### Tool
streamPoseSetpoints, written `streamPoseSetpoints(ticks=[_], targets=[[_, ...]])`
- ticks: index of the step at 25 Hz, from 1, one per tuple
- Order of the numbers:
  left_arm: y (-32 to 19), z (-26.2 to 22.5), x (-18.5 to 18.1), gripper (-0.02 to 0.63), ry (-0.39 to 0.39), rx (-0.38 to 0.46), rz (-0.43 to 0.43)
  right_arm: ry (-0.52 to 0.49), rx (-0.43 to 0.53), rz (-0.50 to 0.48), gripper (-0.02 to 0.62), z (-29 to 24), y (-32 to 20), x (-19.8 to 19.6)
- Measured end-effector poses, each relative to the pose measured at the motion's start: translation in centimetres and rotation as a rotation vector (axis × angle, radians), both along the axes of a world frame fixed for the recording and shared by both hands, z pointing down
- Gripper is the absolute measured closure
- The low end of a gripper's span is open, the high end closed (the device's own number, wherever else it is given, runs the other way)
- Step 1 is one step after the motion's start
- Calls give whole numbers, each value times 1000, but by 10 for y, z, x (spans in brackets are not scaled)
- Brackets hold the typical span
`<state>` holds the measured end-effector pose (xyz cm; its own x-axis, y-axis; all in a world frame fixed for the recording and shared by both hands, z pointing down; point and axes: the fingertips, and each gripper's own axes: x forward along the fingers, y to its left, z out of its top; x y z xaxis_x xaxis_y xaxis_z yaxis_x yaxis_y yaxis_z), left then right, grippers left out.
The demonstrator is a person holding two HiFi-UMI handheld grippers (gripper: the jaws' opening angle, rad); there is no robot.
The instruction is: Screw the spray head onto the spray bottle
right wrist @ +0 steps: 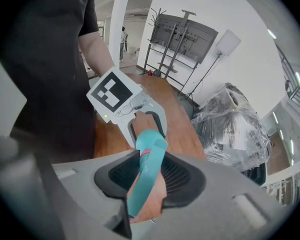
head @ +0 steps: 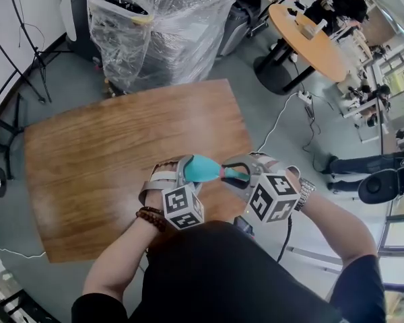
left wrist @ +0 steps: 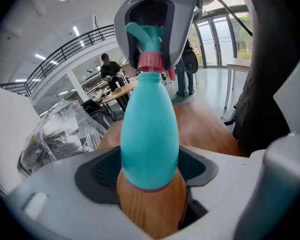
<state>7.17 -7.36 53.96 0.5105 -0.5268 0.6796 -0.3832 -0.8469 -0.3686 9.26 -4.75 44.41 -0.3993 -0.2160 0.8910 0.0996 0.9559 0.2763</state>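
Note:
A teal spray bottle lies roughly level above the near edge of the wooden table, and my left gripper is shut on its body. In the left gripper view the bottle runs away from the jaws and ends in a pink collar with the teal spray head on the neck. My right gripper is shut on that spray head. In the right gripper view the spray head sits between the dark pads, with the left gripper's marker cube just beyond.
A large plastic-wrapped bundle stands behind the table. A round wooden table with people at it is at the back right. A white cable runs across the grey floor to the right of the table.

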Motion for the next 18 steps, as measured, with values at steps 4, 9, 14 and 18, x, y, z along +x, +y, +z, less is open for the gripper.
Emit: streamPoseSetpoints(ticks=[4, 9, 14, 18], targets=[[5, -1, 6, 233, -17, -9, 20, 7, -18, 2, 474, 3, 2, 2], [8, -1, 10, 233, -35, -25, 31, 41, -7, -32, 474, 8, 6, 3], [11, -5, 11, 236, 6, -23, 34, 42, 18, -53, 474, 2, 7, 2], [11, -11, 10, 238, 46, 11, 47, 45, 58, -143, 474, 1, 11, 2]])
